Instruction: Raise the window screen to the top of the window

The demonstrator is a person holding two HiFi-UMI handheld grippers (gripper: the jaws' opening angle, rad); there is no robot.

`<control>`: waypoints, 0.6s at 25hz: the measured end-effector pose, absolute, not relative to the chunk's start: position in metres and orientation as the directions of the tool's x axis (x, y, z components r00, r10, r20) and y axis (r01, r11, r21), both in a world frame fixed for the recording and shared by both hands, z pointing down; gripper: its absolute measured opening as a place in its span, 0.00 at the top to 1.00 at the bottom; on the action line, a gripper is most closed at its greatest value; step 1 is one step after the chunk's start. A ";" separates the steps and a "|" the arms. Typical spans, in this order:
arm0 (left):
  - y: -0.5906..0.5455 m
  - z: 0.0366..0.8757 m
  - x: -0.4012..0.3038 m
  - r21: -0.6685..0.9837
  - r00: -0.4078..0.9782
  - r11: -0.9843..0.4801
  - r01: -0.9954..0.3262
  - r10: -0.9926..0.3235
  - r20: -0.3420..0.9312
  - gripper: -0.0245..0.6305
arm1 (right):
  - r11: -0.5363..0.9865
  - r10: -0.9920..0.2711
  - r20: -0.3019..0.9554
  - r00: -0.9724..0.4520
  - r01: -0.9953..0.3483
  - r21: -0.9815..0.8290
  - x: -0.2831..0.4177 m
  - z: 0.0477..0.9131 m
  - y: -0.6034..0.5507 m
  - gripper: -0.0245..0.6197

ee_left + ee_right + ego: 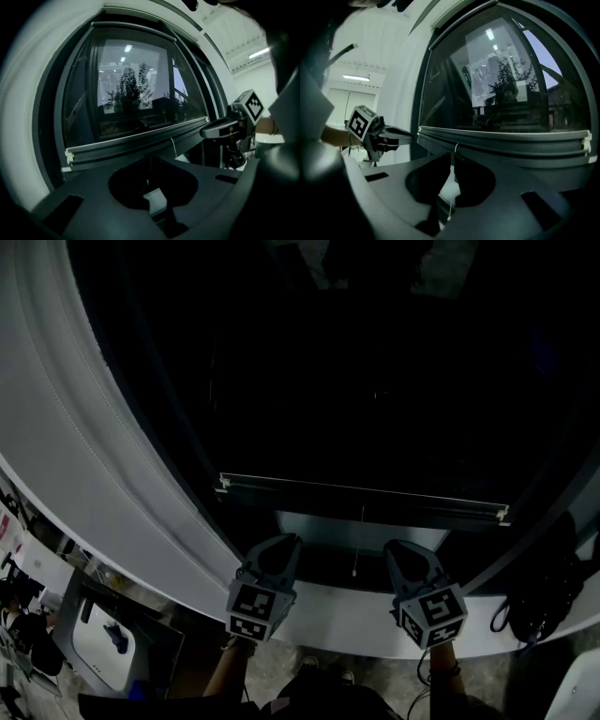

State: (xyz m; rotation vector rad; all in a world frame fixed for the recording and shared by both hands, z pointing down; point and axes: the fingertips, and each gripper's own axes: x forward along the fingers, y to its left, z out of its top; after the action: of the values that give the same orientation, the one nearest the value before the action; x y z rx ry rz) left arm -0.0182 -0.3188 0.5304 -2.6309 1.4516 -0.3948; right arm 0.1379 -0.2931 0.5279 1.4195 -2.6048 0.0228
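The window screen's bottom bar lies low across the dark window, a little above the sill. A thin white pull cord hangs free from its middle. My left gripper sits just below the bar's left part, its jaws shut with nothing in them. My right gripper is level with it under the right part, also shut and empty. The cord hangs between the two grippers, touching neither. In the left gripper view the bar runs just beyond the jaws. In the right gripper view the bar and cord show close ahead.
A broad white curved frame surrounds the window, with a white sill under the grippers. A black bundle of cable rests at the sill's right end. A grey surface with small items lies lower left.
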 end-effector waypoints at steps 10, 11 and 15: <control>-0.381 0.525 -0.018 -0.764 0.447 -0.561 -0.319 -0.800 0.401 0.88 | 0.522 -0.853 0.295 -0.431 -0.707 0.477 0.137 0.508 -0.339 0.89; -0.388 0.528 -0.021 -0.798 0.417 -0.551 -0.245 -0.803 0.426 0.88 | 0.517 -0.856 0.319 -0.406 -0.677 0.525 0.139 0.508 -0.344 0.88; -0.406 0.531 -0.026 -0.793 0.401 -0.588 -0.160 -0.773 0.492 0.88 | 0.497 -0.868 0.387 -0.312 -0.548 0.673 0.152 0.512 -0.358 0.87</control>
State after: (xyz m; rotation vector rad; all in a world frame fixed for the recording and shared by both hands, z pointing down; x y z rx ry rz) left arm -0.0265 -0.4055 0.5307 -1.9971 0.7937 -1.1861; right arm 0.1517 -0.3583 0.5117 1.1614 -2.0013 -0.5511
